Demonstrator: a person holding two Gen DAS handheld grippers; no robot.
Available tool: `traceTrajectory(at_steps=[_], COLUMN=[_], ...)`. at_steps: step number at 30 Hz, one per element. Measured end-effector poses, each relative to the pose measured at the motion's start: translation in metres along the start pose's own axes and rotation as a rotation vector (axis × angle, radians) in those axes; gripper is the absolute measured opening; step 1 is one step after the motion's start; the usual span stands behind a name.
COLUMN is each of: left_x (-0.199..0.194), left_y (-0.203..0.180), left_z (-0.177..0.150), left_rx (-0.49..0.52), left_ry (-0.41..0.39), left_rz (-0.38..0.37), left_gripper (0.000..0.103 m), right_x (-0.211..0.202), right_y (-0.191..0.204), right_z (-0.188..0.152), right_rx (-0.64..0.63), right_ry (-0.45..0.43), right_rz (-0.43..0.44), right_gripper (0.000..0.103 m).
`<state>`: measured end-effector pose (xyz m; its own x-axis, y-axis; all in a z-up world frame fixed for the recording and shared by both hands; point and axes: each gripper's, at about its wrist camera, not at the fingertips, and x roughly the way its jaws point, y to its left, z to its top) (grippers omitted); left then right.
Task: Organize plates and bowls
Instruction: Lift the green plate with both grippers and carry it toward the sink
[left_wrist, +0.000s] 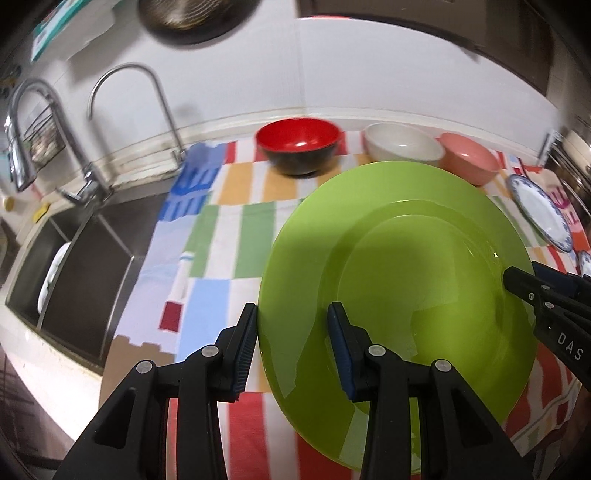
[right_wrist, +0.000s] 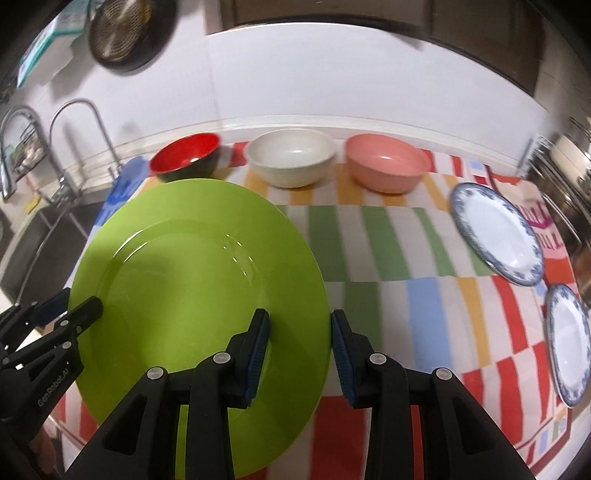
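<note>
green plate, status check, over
Left tongs and right tongs open, straddling opposite rims of green plate. Plate on striped cloth. Nothing blocking.

Right gripper (left_wrist: 517, 284), on its black finger body, left wrist view: white letters "DAS", and the word continues out of sight.
Left gripper (right_wrist: 88, 306), on its black finger body, right wrist view: white letters "GenRobot.AI".
Box (right_wrist: 48, 40) high on the wall at upper left: it carries some print in teal and white, but this is too blurred to read.
Patterned cloth (right_wrist: 550, 229), near its right edge: purple marks like letters, not readable.
</note>
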<state>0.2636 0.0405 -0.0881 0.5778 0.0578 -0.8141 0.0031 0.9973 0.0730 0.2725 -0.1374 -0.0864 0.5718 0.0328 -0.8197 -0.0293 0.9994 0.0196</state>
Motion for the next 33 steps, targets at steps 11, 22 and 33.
traceTrajectory(at_steps=[11,22,33], left_x=[0.023,0.037,0.047], left_y=[0.031,0.042,0.041], left_z=[-0.012,-0.019,-0.023], left_rx=[-0.060,-0.078,-0.069], left_ry=[0.072,0.112,0.134], left_rz=[0.047,0.067,0.077], left_gripper=[0.038,0.038,0.037], right_x=[0.031,0.052,0.062], right_y=[0.035,0.048,0.052], right_z=[0.003,0.002,-0.003], right_rx=[-0.060,-0.084,-0.091], right_ry=[0.070,0.122,0.156], right_rz=[0.050,0.069,0.066], right_gripper=[0.035,0.035,0.035])
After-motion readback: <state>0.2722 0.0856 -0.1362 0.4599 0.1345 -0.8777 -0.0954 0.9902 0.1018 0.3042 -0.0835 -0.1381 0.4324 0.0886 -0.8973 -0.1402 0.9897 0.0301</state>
